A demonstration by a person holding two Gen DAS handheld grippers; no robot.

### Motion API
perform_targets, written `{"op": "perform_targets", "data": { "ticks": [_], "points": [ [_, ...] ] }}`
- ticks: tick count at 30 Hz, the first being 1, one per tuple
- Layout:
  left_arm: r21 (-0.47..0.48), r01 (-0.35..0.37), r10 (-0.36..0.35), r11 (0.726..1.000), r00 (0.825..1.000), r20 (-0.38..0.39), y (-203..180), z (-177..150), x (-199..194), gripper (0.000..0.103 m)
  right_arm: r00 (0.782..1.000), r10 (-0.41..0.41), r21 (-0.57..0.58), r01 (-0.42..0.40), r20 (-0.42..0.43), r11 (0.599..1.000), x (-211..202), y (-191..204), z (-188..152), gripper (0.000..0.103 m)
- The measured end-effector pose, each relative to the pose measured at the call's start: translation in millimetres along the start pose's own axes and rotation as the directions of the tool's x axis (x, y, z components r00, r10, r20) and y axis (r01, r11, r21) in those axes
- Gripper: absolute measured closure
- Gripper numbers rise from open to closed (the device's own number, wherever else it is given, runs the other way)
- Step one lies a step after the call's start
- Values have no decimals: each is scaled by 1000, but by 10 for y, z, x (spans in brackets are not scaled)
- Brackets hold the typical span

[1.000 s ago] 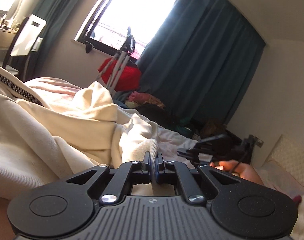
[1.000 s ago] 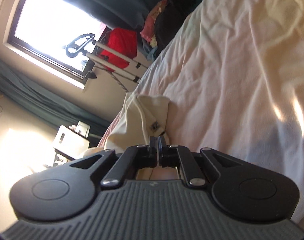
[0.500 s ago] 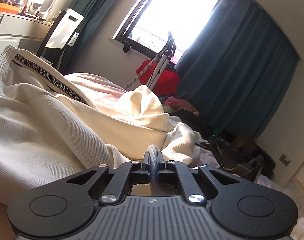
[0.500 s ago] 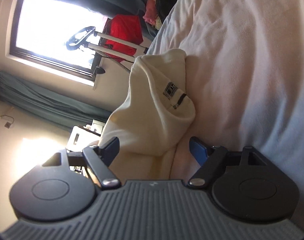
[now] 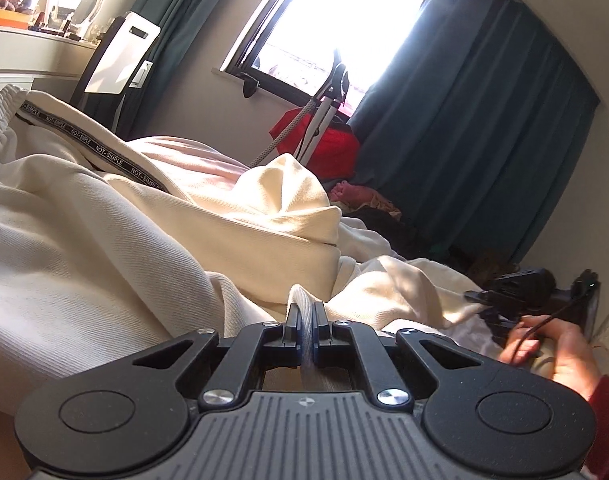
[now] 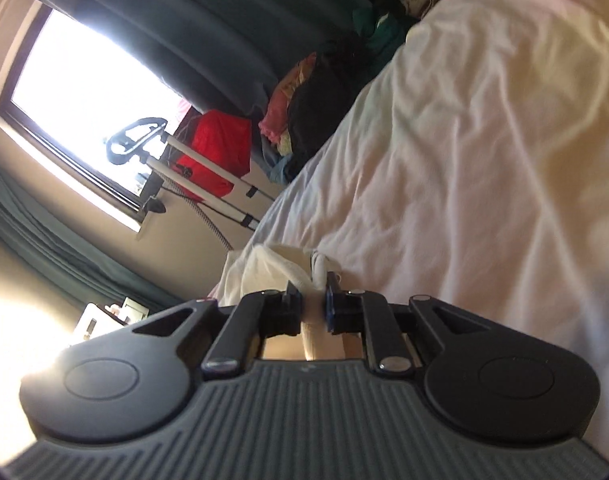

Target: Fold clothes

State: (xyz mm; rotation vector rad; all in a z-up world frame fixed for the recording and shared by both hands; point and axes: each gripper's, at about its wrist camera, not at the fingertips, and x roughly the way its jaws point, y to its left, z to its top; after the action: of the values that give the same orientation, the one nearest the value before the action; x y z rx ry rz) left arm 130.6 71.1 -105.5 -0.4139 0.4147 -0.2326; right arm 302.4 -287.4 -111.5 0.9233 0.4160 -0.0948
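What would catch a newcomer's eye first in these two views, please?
Probably the blazing window between dark teal curtains, with a red bag below it. Nearer, a rumpled cream garment sprawls over the bed's pale sheet. The left hand-held gripper is pinched shut on its ribbed edge, and the right hand-held gripper clamps another bunched part.

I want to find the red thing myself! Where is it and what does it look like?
Look at the bright window with dark teal curtains. Just below its sill, past the far end of the bed, sits a red bag with a silver pole stand leaning in front of it. It is the only bright red thing; the clothes heap beside it is pink and black.
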Motion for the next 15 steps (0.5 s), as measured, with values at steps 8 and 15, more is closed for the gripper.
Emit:
{"op": "perform_targets", "data": {
  "ticks": [8,15],
  "points": [
    [356,30,-22,934,999,-26,-689,-277,-206,98,985,-64,-13,67,162,998,-1343,-591,910,90],
    [616,238,-185,751,971,-151,-1425,-931,-511,99,960,-191,213,147,205,966,-2028,-1593,1011,90]
  ]
}}
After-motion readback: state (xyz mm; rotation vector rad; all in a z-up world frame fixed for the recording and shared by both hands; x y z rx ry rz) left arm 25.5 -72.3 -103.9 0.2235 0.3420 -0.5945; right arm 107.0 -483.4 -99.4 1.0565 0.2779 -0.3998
